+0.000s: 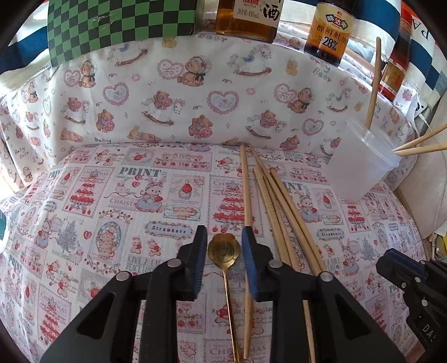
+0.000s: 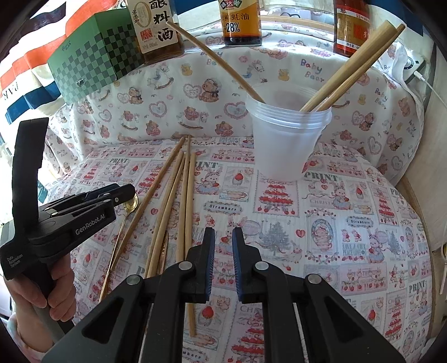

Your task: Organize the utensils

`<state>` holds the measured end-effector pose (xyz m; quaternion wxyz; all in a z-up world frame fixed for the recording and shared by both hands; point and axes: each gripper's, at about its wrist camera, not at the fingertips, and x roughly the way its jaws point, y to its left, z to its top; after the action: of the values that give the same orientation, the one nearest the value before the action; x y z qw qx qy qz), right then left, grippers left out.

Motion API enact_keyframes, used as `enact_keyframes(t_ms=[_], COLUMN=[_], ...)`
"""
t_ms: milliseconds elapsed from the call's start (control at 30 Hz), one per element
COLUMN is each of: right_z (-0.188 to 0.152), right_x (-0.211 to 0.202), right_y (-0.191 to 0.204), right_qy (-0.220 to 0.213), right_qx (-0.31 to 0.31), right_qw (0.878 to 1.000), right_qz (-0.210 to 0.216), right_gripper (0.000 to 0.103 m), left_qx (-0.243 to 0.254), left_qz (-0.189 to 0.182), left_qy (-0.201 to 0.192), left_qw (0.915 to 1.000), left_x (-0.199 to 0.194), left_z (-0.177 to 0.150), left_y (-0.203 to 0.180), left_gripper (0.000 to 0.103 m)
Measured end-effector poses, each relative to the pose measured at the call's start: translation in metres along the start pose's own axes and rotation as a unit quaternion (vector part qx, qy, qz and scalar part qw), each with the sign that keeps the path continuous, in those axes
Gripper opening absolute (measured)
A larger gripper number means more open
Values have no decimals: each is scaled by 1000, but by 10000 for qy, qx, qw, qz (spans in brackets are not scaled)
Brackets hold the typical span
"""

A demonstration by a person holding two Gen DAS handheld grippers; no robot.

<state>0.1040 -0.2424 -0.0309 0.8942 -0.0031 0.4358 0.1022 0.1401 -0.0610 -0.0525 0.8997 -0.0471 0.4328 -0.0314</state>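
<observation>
Gold spoon (image 1: 224, 248) lies between the left tongs' (image 1: 224, 261) parted pads

A home setting: a table under a pink strawberry-print cotton cloth (image 2: 335, 212), with 3 amber glass sauce bottles (image 2: 241, 22) behind that cloth and a green checkered cardboard box (image 2: 92, 64) beside them.
</observation>
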Motion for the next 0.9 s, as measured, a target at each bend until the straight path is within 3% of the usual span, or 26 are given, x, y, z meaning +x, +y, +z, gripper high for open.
enact_keyframes(t_ms=[167,333,367,467,733,900], right_z=[0,1,1,1,1,1], right_x=[0,1,1,1,1,1], right_y=[1,-1,-1,-2,-1,-1], right_qy=[13,22,24,33,50,39], right_qx=[-25,-3,-1,-6,-42,-7], right_qw=[10000,10000,10000,10000,10000,10000], right_qz=[1,-4,-9,-11,0,6], right_gripper=[14,14,14,14,14,14], left_qx=[88,138,147,51,-628,-757], left_qz=[-15,314,366,333,-597,-1003], left_qy=[177,154,142,89,161,-192], left_qw=[9998,9993,9991,9994,9961,9919], left_x=[10,19,20,20,5,-24], left_z=[-4,-6,-6,-6,-7,-5], left_y=[0,-1,-2,1,28,39], left_gripper=[34,34,27,26,26,26])
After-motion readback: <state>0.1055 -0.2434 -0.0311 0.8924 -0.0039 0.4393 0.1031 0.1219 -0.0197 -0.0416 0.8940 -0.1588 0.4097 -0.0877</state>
